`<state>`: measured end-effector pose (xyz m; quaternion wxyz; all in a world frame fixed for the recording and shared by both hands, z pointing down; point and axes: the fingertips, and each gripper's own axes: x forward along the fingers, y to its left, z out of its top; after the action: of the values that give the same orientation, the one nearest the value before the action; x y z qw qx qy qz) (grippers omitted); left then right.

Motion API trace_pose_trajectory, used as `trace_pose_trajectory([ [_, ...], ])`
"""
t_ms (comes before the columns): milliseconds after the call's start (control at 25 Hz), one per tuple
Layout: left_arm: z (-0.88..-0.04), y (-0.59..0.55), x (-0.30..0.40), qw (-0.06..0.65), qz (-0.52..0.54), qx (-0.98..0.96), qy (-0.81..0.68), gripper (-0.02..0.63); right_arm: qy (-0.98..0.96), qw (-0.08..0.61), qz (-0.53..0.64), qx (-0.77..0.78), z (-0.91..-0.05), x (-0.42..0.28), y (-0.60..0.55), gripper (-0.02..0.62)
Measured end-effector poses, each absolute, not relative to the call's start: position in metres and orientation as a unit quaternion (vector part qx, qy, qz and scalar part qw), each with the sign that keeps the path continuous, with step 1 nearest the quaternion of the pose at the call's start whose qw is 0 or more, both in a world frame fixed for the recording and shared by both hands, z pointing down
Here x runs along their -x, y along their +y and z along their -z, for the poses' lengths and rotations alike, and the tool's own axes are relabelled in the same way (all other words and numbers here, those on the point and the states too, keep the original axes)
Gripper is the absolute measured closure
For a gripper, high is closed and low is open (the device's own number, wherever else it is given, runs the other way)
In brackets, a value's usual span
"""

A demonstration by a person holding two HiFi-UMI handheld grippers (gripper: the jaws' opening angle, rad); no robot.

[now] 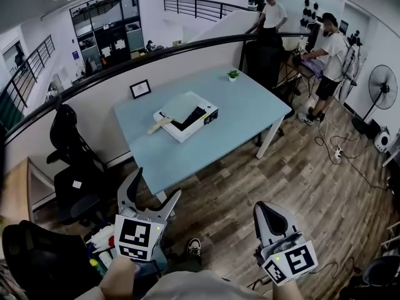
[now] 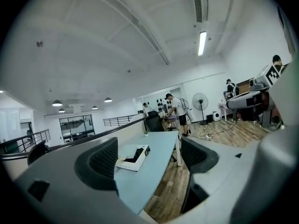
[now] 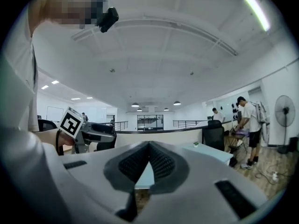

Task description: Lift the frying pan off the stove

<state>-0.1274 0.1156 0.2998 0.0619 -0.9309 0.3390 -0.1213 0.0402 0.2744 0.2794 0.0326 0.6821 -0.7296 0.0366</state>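
A pale frying pan (image 1: 181,106) with a light wooden handle (image 1: 157,127) sits on a white-edged, black-topped stove (image 1: 199,121) near the middle of a light-blue worktop (image 1: 250,105) in an open-plan office. The handle sticks out past the stove's corner toward the worktop's left end.

Both tongs are held low, well short of the worktop's near edge, with a stretch of wooden floor (image 1: 250,174) between. The left tongs (image 1: 156,186) stand wide open with nothing between the jaws. The right tongs (image 1: 265,209) are closed tip to tip on nothing.

Bare worktop surrounds the stove on every side. A small potted plant (image 1: 232,75) stands near the far edge and a framed picture (image 1: 140,89) at the far-left corner, both well apart from the pan. Black office chairs (image 1: 70,136) crowd the left end. Two people (image 1: 331,49) work at a desk beyond the right end, and a floor fan (image 1: 381,86) stands farther right.
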Motion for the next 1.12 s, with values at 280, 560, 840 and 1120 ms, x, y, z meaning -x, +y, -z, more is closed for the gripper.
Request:
trace_pose_trajectory([
  [280,-0.329,0.009,0.115,0.054,0.161,0.927,0.333,0.199,-0.737,0.059,-0.055,-0.671,-0.299,-0.051,0.162,0.592],
  [560,-0.355,-0.061,0.108,0.051,0.194,0.922,0.330,0.199,-0.745,0.070,-0.077,-0.659,-0.324,-0.056,0.085,0.591],
  [840,-0.378,-0.103,0.093,0.044,0.215,0.918,0.329,0.199,-0.744,0.083,-0.100,-0.656,-0.351,-0.080,0.035,0.591],
  [1120,-0.413,-0.154,0.066,0.030,0.254,0.906,0.337,0.199,-0.752,0.109,-0.096,-0.643,-0.380,-0.127,-0.030,0.591],
])
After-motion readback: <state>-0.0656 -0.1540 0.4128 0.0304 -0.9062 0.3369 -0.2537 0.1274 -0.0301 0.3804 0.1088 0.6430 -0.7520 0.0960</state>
